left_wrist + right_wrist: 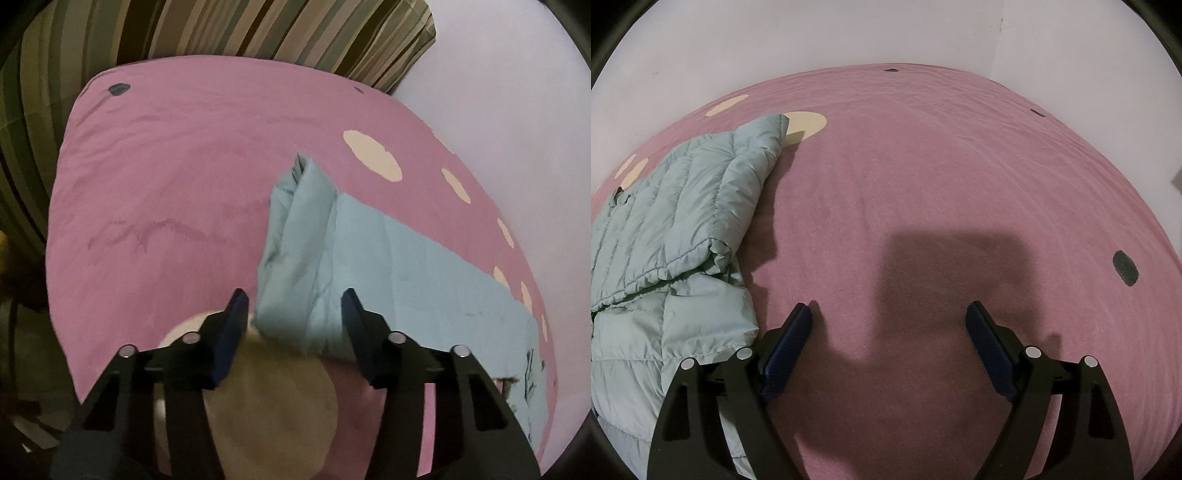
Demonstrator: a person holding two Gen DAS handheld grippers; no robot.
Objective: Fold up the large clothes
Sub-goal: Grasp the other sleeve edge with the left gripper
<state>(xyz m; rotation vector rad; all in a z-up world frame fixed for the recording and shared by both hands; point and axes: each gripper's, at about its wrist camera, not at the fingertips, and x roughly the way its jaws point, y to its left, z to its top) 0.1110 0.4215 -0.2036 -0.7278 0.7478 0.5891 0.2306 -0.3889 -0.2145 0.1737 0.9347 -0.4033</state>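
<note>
The pale green puffer jacket (672, 229) lies partly folded on the pink bed (942, 177). Both tools are spread and empty — left tool (291, 306) over the jacket's edge, right tool (888, 317) beside it. Next, likely: clamp an edge and fold over.

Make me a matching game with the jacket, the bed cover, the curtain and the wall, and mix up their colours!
Things:
1. jacket
2. bed cover
3. curtain
4. wall

Colours:
A. pink with spots
B. plain pale white
C. light blue-green
D. green and brown stripes

Pairs: 1-C, 2-A, 3-D, 4-B
</note>
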